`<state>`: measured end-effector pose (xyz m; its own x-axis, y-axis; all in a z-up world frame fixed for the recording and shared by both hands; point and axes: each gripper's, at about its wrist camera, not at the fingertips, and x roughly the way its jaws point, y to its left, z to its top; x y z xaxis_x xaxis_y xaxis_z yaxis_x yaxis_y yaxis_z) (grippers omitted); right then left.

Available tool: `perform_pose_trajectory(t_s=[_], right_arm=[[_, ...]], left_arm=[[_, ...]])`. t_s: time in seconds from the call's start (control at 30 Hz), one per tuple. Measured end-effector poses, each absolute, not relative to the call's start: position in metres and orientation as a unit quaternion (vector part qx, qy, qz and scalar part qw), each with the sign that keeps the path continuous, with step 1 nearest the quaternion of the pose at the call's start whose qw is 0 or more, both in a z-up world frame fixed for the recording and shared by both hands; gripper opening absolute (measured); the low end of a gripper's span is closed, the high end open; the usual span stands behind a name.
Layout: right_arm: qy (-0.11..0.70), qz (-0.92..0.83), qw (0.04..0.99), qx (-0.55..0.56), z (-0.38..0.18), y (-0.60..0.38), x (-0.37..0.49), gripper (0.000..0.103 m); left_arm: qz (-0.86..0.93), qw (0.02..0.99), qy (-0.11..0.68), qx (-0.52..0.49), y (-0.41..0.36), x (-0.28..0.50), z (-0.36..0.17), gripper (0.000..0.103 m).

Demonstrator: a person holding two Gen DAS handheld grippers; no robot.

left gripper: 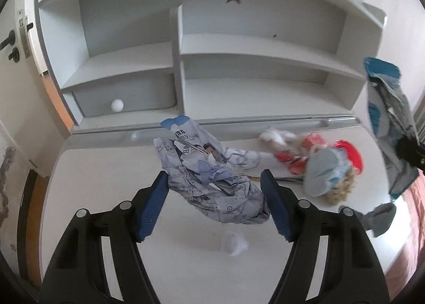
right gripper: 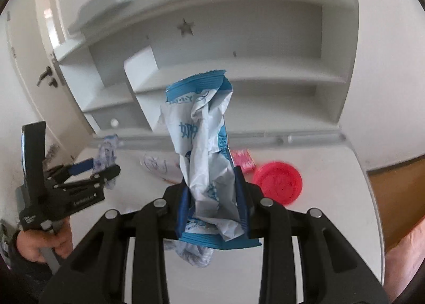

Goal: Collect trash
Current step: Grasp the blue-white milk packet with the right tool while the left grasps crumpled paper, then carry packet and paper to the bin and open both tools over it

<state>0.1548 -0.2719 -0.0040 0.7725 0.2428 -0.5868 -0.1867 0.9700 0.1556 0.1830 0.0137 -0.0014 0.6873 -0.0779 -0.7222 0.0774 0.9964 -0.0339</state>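
At one o'clock beyond my left gripper [left gripper: 215,192], clamping crumpled paper [left gripper: 212,179], blurred red litter [left gripper: 305,155] defies naming; my right gripper [right gripper: 212,197] pinches a blue-white wrapper [right gripper: 204,144].

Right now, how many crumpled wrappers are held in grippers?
2. A crumpled printed wrapper sits between the left gripper fingers. A blue-and-white wrapper is clamped in the right gripper. More litter lies blurred on the desk.

Both wrist views look down, close, sharing the desk [left gripper: 106,197] (shelves behind).
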Motion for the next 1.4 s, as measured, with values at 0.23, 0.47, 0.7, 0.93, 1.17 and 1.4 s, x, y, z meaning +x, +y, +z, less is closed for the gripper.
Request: perform_pose_trajectory(t_s=[0.23,0.47,0.7,0.93,1.17,1.4], right_arm=[[0.334,0.115,0.935,0.039,-0.008,-0.286,0.148,0.031],[0.358,0.064,0.926,0.105,-0.031,-0.368,0.114,0.031],[0.371,-0.061,0.91,0.178,-0.075,-0.509,0.022,0.031],[0.386,-0.203,0.86,0.265,-0.139,-0.642,-0.101,0.031],[0.416,-0.271,0.8,0.336,-0.223,-0.712,-0.186,0.031],[0.467,-0.265,0.743,0.4,-0.328,-0.737,-0.215,0.031]], left_arm=[[-0.07,0.921,0.384,0.003,-0.008,0.163,0.012,0.069],[-0.134,0.916,0.376,0.029,-0.067,0.142,0.021,0.069],[-0.288,0.878,0.375,0.066,-0.204,0.105,0.012,0.069],[-0.463,0.797,0.371,0.114,-0.368,0.031,-0.016,0.069],[-0.558,0.708,0.397,0.173,-0.491,-0.034,-0.084,0.069],[-0.575,0.636,0.46,0.229,-0.558,-0.066,-0.192,0.069]])
